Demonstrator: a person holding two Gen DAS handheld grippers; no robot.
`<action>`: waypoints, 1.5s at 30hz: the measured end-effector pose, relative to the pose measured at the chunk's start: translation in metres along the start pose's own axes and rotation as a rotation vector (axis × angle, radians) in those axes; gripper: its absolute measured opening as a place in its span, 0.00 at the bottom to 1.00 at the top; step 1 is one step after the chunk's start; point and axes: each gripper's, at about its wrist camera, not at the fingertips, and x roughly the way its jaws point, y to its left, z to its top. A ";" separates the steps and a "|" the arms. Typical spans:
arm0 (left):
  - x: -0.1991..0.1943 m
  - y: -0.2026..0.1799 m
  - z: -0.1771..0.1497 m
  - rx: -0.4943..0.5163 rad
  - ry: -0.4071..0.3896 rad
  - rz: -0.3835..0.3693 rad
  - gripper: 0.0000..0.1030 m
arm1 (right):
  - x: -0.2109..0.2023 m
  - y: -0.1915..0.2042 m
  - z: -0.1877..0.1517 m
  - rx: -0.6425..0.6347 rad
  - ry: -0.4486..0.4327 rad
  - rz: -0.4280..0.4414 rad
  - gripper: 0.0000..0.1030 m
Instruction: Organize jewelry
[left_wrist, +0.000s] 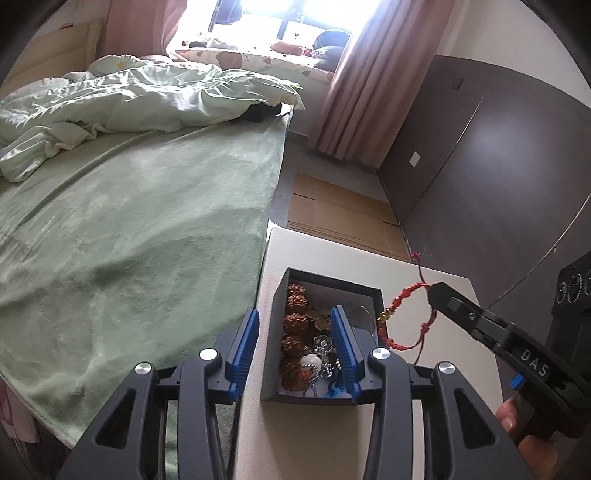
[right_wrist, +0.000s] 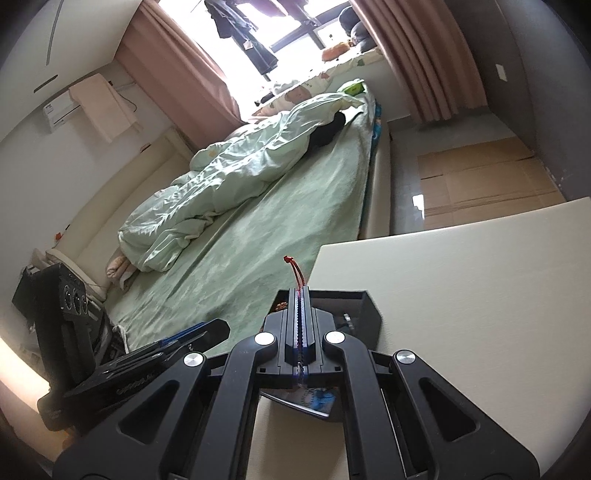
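Observation:
A dark open box (left_wrist: 364, 291) stands on a white table (left_wrist: 314, 254); it holds brown bead balls (left_wrist: 295, 321), chains and other jewelry. My left gripper (left_wrist: 295, 332) is open, its blue pads astride the box's left wall. My right gripper (left_wrist: 434, 291) is shut on a red string bracelet (left_wrist: 406, 317) with gold beads, which hangs above the box's right edge. In the right wrist view the right gripper (right_wrist: 301, 290) is shut, with red cord ends (right_wrist: 295, 267) sticking out past its tips, above the box (right_wrist: 365, 306).
A bed with a green blanket (left_wrist: 147, 221) and a crumpled duvet (left_wrist: 140, 96) lies left of the table. Flattened cardboard (left_wrist: 340, 206) lies on the floor beyond the table. A dark wall panel (left_wrist: 480, 155) is on the right.

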 end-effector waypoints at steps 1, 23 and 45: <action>-0.001 0.001 -0.001 -0.002 -0.001 0.001 0.39 | 0.001 0.001 0.000 0.000 0.002 0.004 0.03; -0.032 -0.008 -0.018 -0.025 -0.007 -0.048 0.43 | -0.041 -0.013 -0.027 0.012 -0.022 -0.063 0.46; -0.133 -0.062 -0.057 0.055 -0.131 -0.092 0.66 | -0.158 0.022 -0.054 -0.048 -0.043 -0.186 0.62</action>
